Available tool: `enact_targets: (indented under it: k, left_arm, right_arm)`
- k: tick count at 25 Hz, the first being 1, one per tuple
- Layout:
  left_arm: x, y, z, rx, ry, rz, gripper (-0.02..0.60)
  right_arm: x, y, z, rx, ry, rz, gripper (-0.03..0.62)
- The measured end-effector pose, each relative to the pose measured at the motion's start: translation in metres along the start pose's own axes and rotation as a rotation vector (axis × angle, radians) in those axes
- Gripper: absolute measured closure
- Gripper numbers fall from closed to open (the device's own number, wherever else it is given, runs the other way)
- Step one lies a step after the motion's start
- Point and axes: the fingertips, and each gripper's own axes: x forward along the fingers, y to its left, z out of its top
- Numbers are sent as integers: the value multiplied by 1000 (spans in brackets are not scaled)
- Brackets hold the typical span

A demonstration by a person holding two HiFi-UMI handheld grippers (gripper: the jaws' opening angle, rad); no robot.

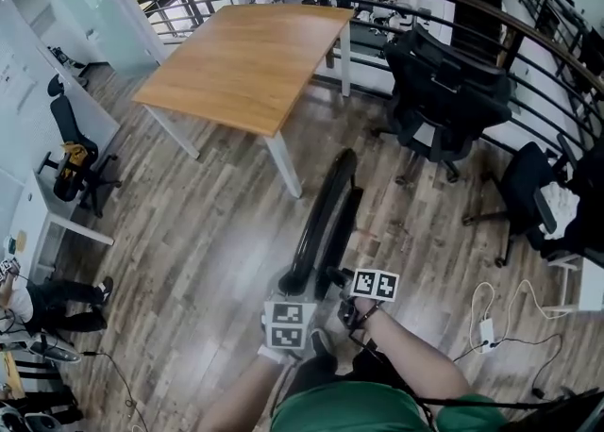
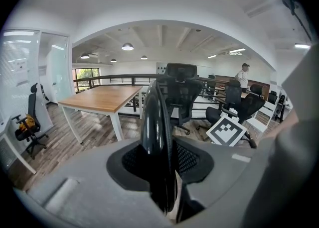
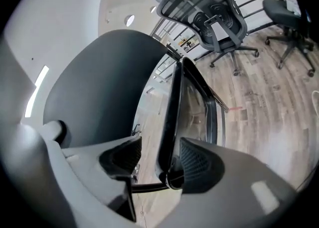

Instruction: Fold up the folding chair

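**Folding the chair: you're looking nearly done**

You're standing over the folding chair (image 1: 326, 218), and in the head view it's showing up as one thin black edge, running from your grippers at 6 o'clock up toward 12, feet end on the wood floor (image 1: 217, 232). So the big collapse looks finished to me.

Your left gripper (image 2: 159, 160) is clamping narrow on the chair's glossy top rim, pads pressing it from both sides. Your right gripper (image 3: 154, 160) is sitting about half spread with the chair's thin frame bar between the jaws. The bar is leaning on one pad and the other pad is showing floor through the gap, so I'm not calling that a grip.

In the right gripper view the dark panel and the frame are showing a sliver of space between them, so I'm guessing a last squeeze is what's left, then setting it down somewhere.

The wooden table (image 1: 245, 62) is sitting at 11 o'clock and the office chair (image 1: 444, 100) at 2, both well apart from you.
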Motion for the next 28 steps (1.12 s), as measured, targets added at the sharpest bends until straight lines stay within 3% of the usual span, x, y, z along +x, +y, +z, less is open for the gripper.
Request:
enact_targets:
  k: [7,14,24,28]
  left_arm:
    - [-2,7,1,-17,2,15,466]
    - [-6,4,-3,-10,-4,15,466]
    - [-9,0,-5,-10,3,7,466]
    - [-10,1,-7,-14,9,6,466]
  right_arm:
    - [-39,13,30,-50,-83,2,362]
    - [-86,47,53,-180,-189,16,482]
    - [-151,126,78,-384,-324,115,543]
    - [-169,157,75,-531,-363,144,589]
